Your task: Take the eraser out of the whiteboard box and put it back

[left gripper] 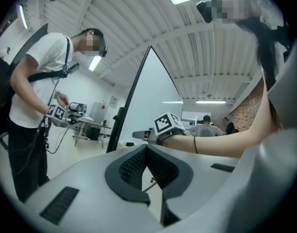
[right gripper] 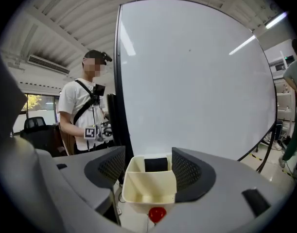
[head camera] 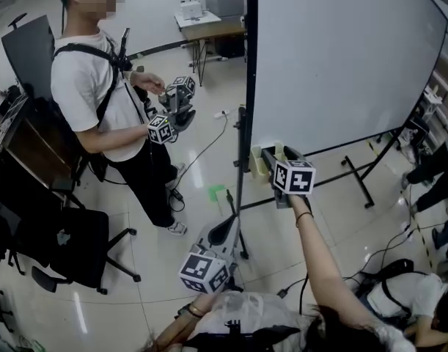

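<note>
A single black eraser (right gripper: pixel 156 164) sits in the rear compartment of the cream whiteboard box (right gripper: pixel 148 191). Only its upper part shows above the divider, and the front compartment looks bare. The box sits at the lower left corner of the one whiteboard (right gripper: pixel 197 81). The right claw (right gripper: pixel 148 152) stands spread wide with the box between its jaws; whether a pad brushes the box's sides cannot be told. A small red object (right gripper: pixel 157 214) peeks out just under the box, too cut off to identify. In the head view that claw's marker cube covers part of the box, and the eraser is out of sight. The left claw (left gripper: pixel 146 147), held low and well apart from the board, has its jaws pressed together on nothing. A second person (head camera: pixel 99 101) stands left of the board holding two more claws (head camera: pixel 172 112), too small to read, which makes four in the room. One black office chair (head camera: pixel 70 248) stands nearby.
</note>
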{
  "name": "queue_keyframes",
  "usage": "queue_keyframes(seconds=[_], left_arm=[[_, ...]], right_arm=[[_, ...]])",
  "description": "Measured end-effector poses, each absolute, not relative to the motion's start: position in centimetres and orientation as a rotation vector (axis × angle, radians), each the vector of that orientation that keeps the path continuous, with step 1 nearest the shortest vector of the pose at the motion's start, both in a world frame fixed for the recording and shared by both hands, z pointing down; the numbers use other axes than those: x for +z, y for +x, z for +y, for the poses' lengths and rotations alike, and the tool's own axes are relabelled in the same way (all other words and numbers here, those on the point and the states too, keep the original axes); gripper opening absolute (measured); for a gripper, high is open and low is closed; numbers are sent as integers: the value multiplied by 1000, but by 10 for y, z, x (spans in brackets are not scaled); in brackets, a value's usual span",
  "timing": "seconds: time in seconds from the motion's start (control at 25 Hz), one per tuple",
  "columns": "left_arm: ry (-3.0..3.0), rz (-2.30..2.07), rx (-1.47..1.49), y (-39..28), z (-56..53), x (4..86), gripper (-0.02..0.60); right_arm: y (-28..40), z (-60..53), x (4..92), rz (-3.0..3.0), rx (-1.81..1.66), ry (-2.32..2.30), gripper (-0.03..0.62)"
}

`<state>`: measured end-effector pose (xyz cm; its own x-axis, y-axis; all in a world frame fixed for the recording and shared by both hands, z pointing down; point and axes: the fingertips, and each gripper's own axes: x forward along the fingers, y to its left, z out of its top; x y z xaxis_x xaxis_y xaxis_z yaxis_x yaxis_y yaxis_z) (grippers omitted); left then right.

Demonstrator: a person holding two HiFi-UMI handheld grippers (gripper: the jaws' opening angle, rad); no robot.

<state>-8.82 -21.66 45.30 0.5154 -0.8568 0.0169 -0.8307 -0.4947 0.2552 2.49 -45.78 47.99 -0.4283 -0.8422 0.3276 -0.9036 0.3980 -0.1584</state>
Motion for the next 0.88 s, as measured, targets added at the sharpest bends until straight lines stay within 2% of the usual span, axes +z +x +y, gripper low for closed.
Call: queue_keyframes(seconds=[0.04, 0.24, 0.44, 0.64, 0.68, 0.72, 0.88], left_arm=[[2522, -1430, -164, -93, -223, 454, -14], [2488, -1420, -170, -115, -253, 464, -13], [2483, -1411, -189, -127, -278, 466, -14], [2460, -1391, -196, -132, -291, 474, -13], [2457, -1386, -196, -132, -292, 475, -14], [2456, -1381, -196, -131, -293, 477, -13], [2452, -1371, -197, -132, -295, 478, -13]], right_arm=[[24, -469, 489, -2427, 485, 1553, 340], [17, -500, 519, -2306, 516, 1506, 342], [15, -508, 546, -2189, 511, 1419, 302], [13, -514, 551, -2109, 502, 1383, 319], [12, -515, 551, -2099, 507, 1371, 317], [12, -515, 550, -2091, 509, 1363, 271], [15, -512, 549, -2095, 508, 1368, 268]])
